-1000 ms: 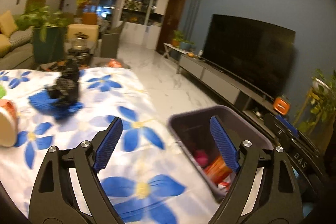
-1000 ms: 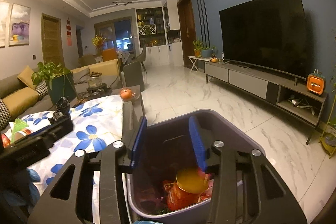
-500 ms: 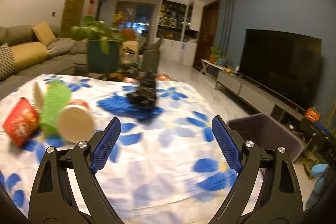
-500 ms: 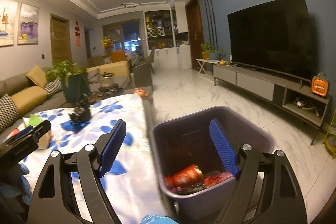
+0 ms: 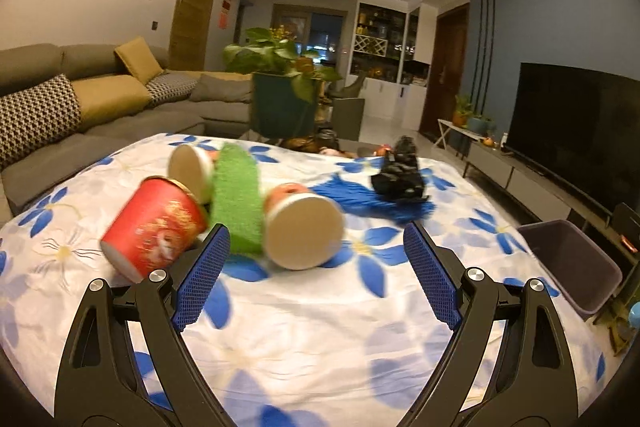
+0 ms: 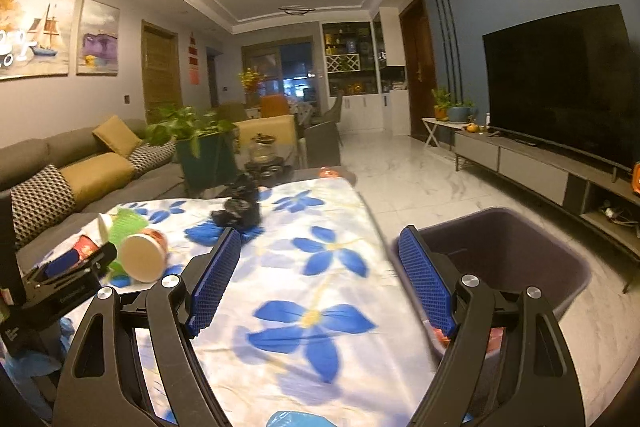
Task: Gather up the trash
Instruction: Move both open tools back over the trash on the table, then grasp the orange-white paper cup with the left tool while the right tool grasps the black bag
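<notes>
The trash lies in a loose cluster on the flowered cloth of the table (image 5: 304,327): a red cup (image 5: 154,225) tipped on its side, a green piece (image 5: 236,199) leaning across the middle, a pale-bottomed cup (image 5: 304,237) lying with its base toward me, and another pale cup (image 5: 190,169) behind them. They touch or overlap one another. Farther back on the cloth sits a black crumpled lump (image 5: 400,179) on a blue fringed patch (image 5: 360,197), apart from the cups.

My left claw (image 5: 316,277) is spread wide and empty, its blue pads just short of the cluster; the left pad is near the red cup. Bare cloth lies under and behind it.

My right claw (image 6: 320,281) is also spread and holds nothing. It hangs over the table's right edge, one pad above the cloth, the other above the rim of the dark bin (image 6: 560,255). The bin stands on the marble floor (image 6: 420,187) just beside that edge, with red scraps low inside. Beyond it the floor is open up to the TV cabinet (image 6: 532,163).
</notes>
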Available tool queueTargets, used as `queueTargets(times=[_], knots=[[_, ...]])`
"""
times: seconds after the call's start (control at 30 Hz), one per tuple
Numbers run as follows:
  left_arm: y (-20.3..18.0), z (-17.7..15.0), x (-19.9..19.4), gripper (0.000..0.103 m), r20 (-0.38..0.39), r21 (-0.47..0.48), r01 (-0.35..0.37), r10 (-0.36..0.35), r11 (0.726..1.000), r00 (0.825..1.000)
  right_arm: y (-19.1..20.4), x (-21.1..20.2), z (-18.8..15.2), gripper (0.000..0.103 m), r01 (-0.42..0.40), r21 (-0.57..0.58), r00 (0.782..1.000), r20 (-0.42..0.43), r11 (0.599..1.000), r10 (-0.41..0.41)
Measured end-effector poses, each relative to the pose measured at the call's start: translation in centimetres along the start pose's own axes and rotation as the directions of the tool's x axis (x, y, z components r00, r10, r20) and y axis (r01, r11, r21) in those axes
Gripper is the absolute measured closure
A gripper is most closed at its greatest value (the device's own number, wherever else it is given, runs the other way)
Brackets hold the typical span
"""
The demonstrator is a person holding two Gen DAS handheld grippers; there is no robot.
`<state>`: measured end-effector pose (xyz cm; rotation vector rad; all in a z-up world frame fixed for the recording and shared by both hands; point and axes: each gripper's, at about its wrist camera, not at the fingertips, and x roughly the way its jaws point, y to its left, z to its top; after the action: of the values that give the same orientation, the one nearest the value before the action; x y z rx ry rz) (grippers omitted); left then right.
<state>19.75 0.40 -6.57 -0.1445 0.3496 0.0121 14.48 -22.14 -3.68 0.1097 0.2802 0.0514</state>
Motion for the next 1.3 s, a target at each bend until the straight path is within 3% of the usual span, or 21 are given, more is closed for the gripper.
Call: queueTargets(times=[0.13, 0.47, 0.77, 1.0, 1.17, 1.3], knots=[[1.7, 0.5, 0.4, 0.019, -0.020, -0.009, 0.007, -0.007, 1.000, 1.000, 1.9, 1.2, 0.0, 0.024, -0.032, 0.013, 0.999, -0.012, 0.999, 0.032], [1.6, 1.8, 5.6, 0.059, -0.161, 0.103, 0.047, -0.030, 0.994, 0.987, 5.1, 4.0, 0.9, 0.024, -0.079, 0.001, 0.997, -0.018, 0.997, 0.079], [1.9, 1.6, 9.2, 0.094, -0.277, 0.093, 0.063, -0.035, 0.994, 0.960, 6.8, 7.2, 1.2, 0.028, -0.091, -0.016, 0.994, -0.061, 0.996, 0.090], [2.8, 1.5, 10.6, 0.101, -0.330, 0.025, 0.097, -0.083, 0.995, 0.940, 7.9, 9.2, 1.0, 0.031, -0.096, -0.031, 0.991, -0.096, 0.995, 0.092], [2.4, 1.6, 10.6, 0.101, -0.320, 0.032, 0.120, -0.104, 0.992, 0.942, 8.3, 10.0, 0.9, 0.034, -0.091, -0.032, 0.990, -0.107, 0.995, 0.087], [2.4, 2.0, 9.4, 0.101, -0.265, 0.032, 0.125, -0.112, 0.992, 0.958, 8.7, 10.6, 0.9, 0.035, -0.086, -0.040, 0.990, -0.115, 0.995, 0.081]])
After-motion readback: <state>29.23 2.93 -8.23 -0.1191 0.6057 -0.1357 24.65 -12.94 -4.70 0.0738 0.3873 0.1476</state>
